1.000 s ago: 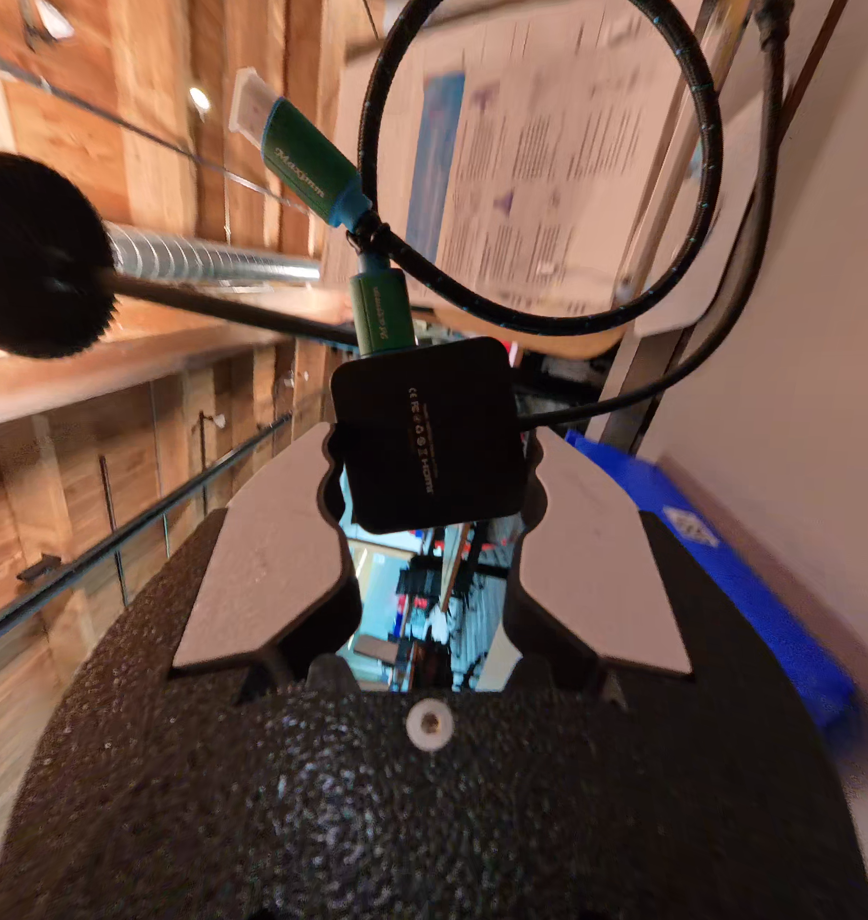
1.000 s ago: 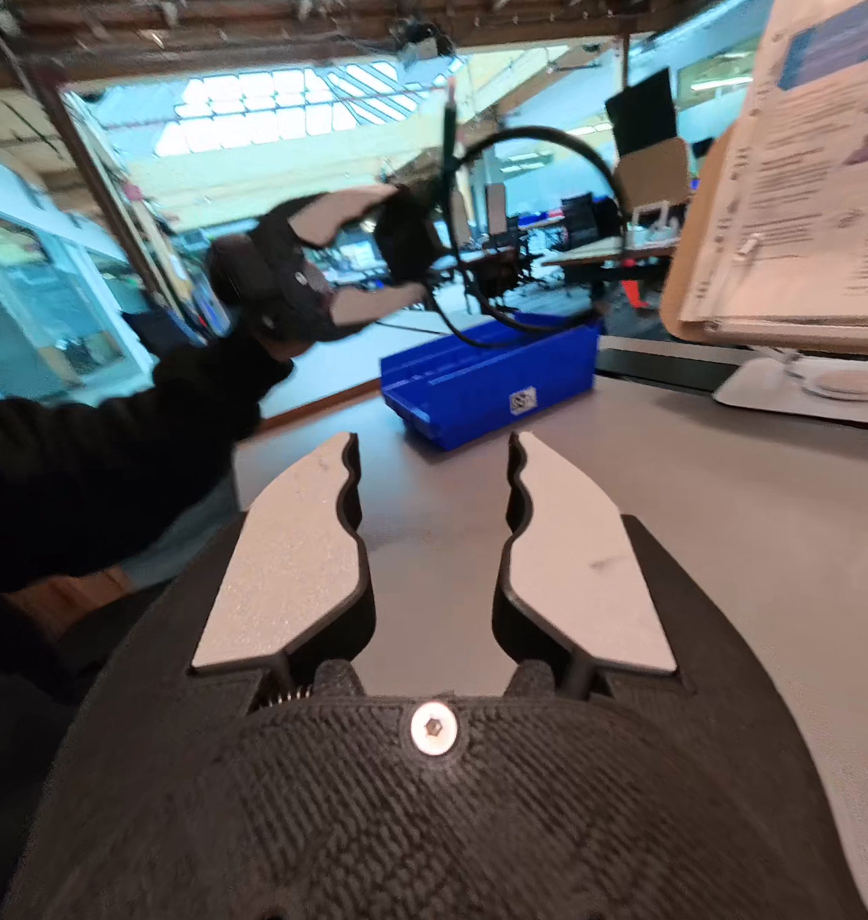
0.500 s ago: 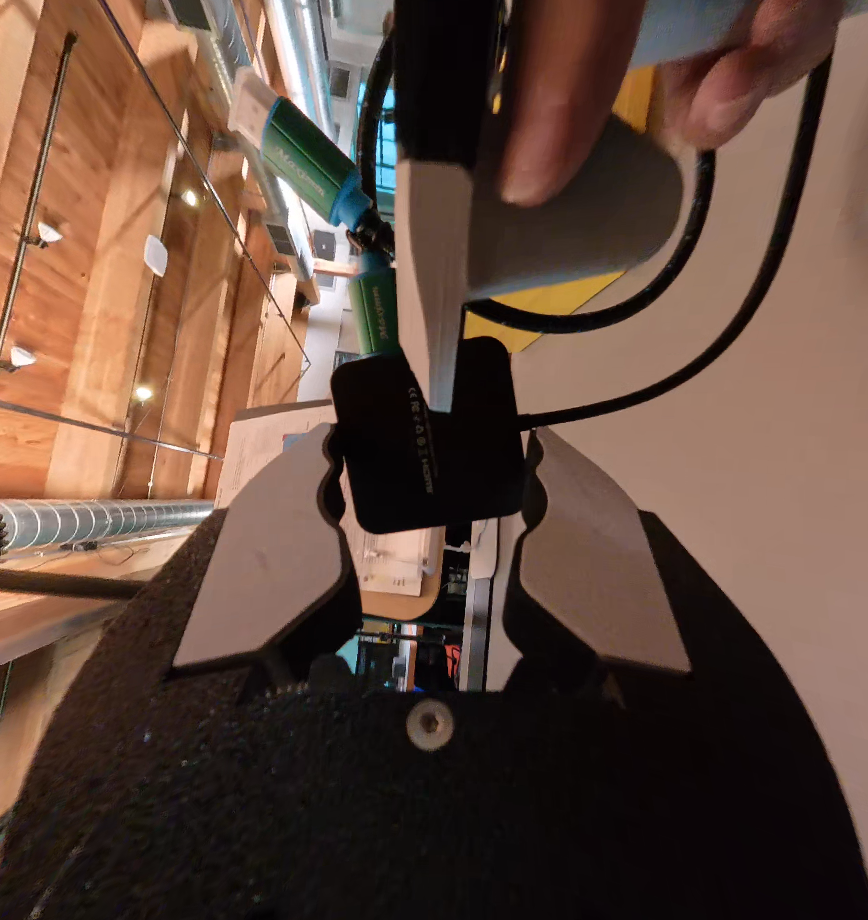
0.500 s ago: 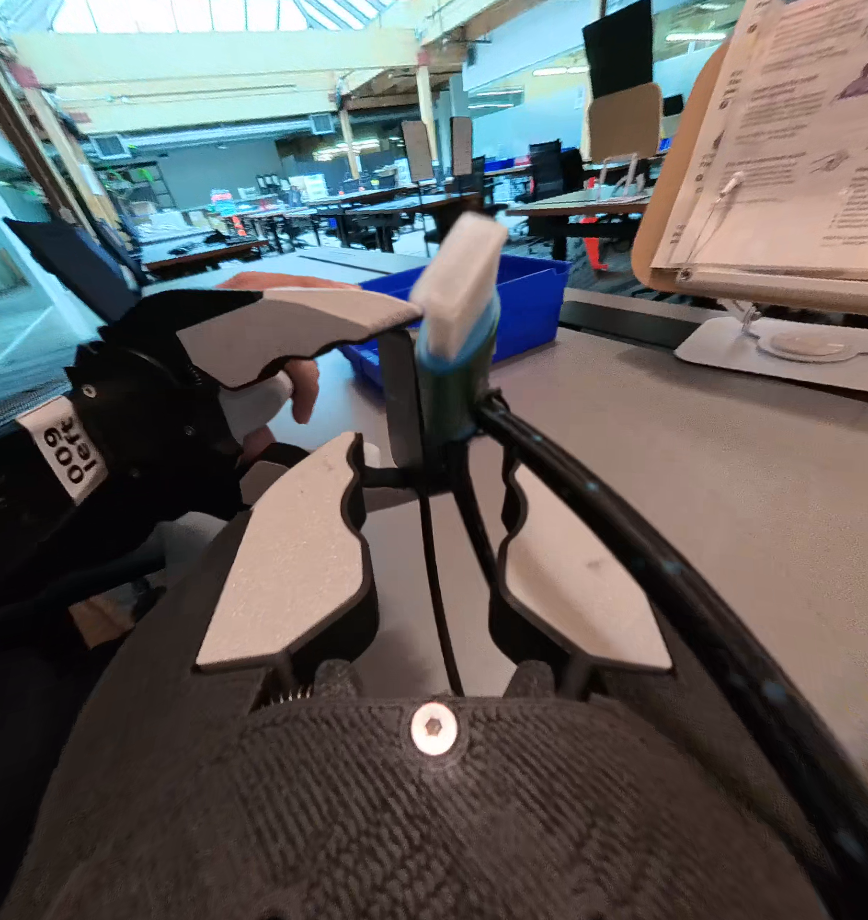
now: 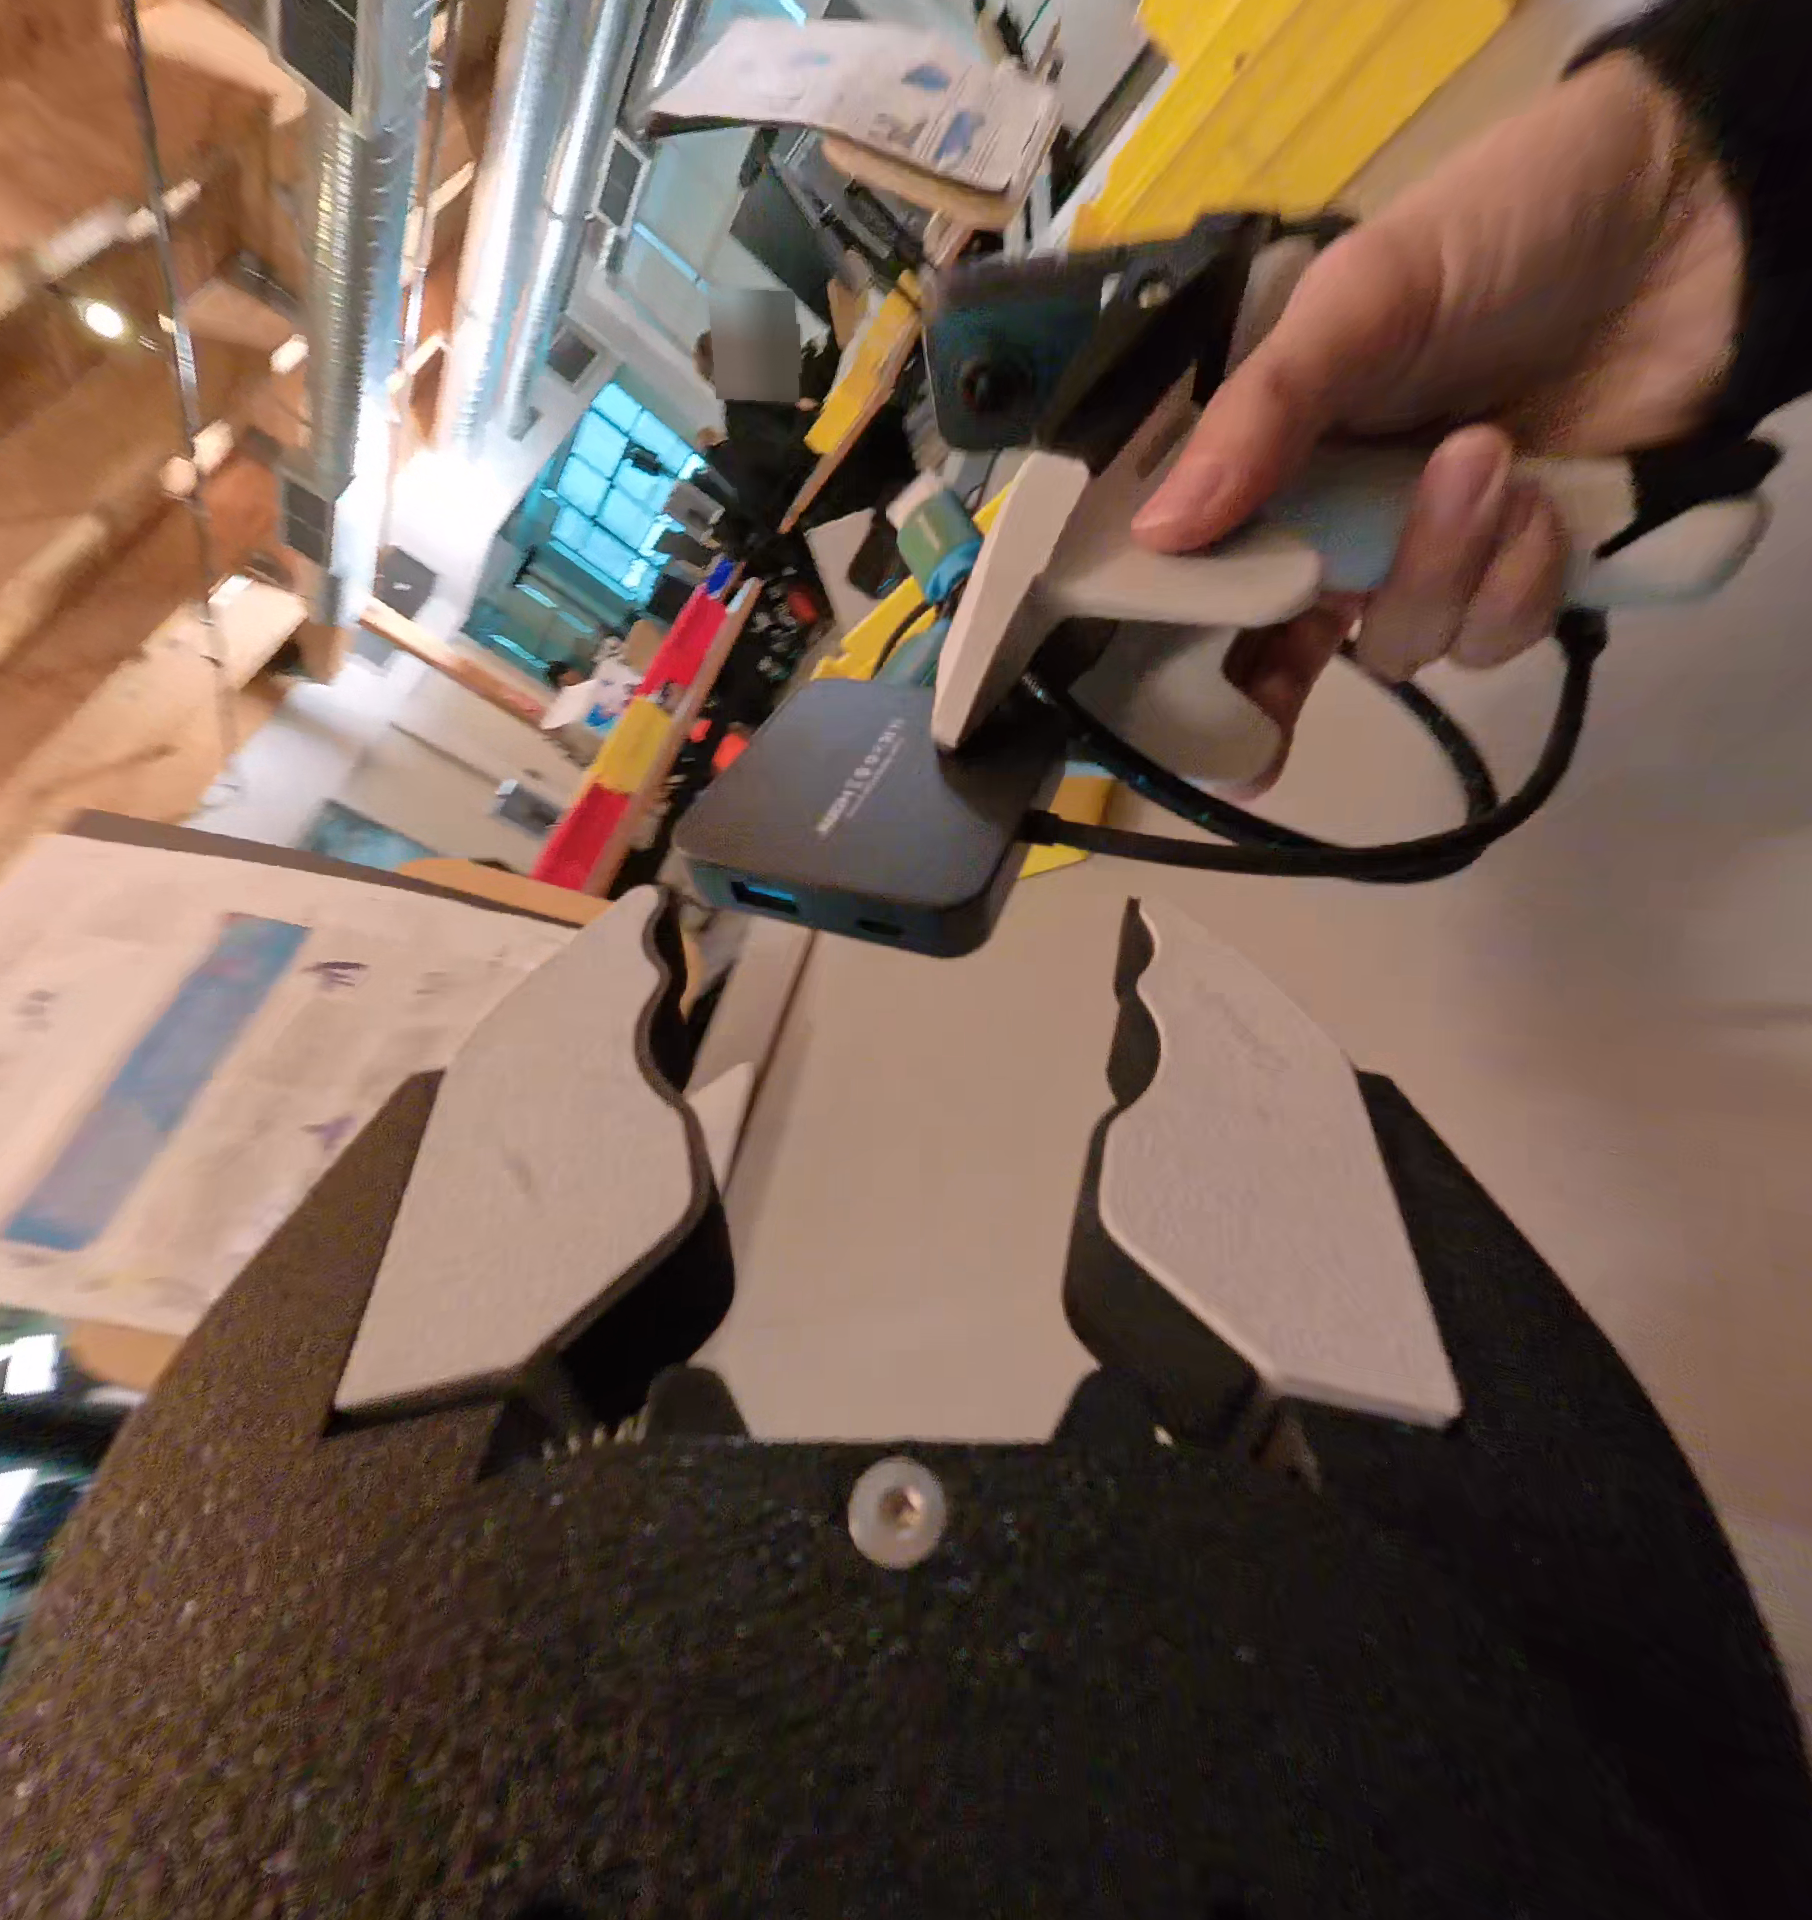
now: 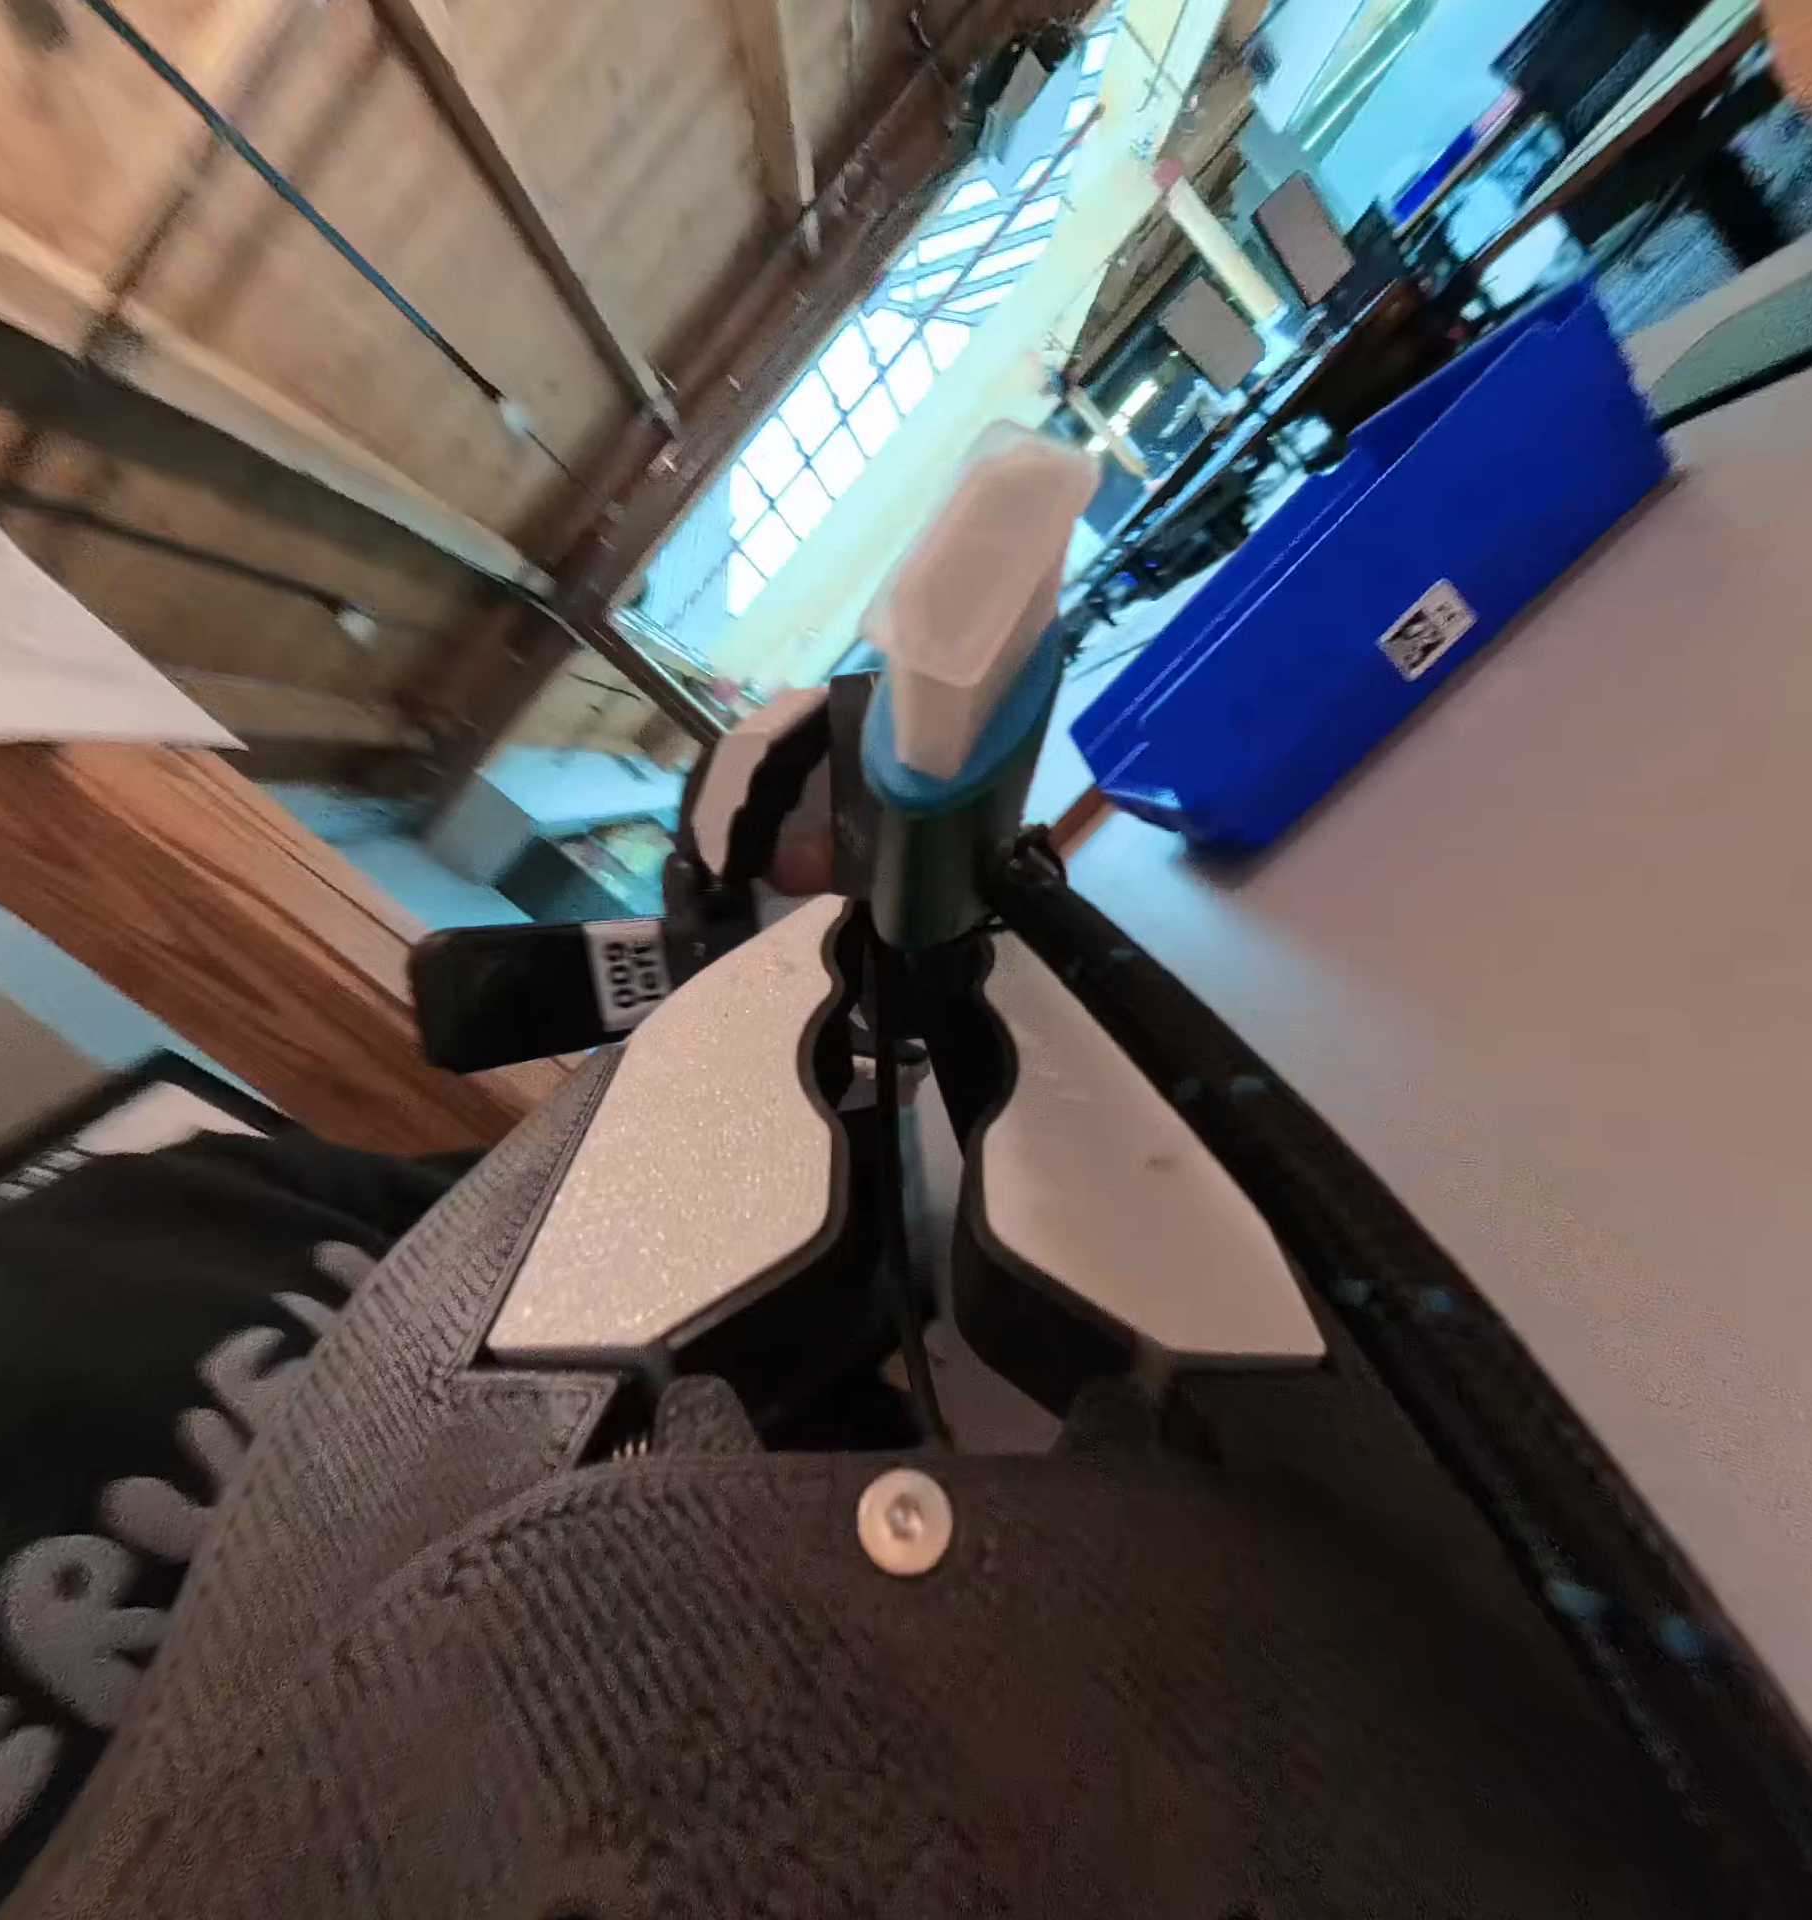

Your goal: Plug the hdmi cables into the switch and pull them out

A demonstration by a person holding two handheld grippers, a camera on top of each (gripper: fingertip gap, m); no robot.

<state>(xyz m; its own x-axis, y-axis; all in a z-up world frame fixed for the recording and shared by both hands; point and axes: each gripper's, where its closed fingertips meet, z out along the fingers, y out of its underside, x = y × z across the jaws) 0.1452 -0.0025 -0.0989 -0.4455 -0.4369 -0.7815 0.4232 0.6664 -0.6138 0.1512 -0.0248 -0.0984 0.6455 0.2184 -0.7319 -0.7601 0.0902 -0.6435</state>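
While the left gripper [image 5: 897, 961] stands with its jaws wide and nothing between them, the black switch [image 5: 860, 821] hangs just beyond its fingertips, clear of both pads and a little above the grey table [image 5: 1556, 987]. In the left wrist view the right gripper [image 5: 969, 717], held by a hand [image 5: 1453, 312], pinches the far edge of the switch, and a thin black lead and a thicker braided cable [image 5: 1401, 862] loop away from that side. In the right wrist view the right gripper's [image 6: 907, 940] jaws are narrow, closed on the switch seen edge-on between the tips. A green HDMI plug [image 6: 933, 862] with a blue collar and a clear cap [image 6: 975, 582] stands up just past the tips. A blue bin [image 6: 1401, 623] sits on the table farther off.
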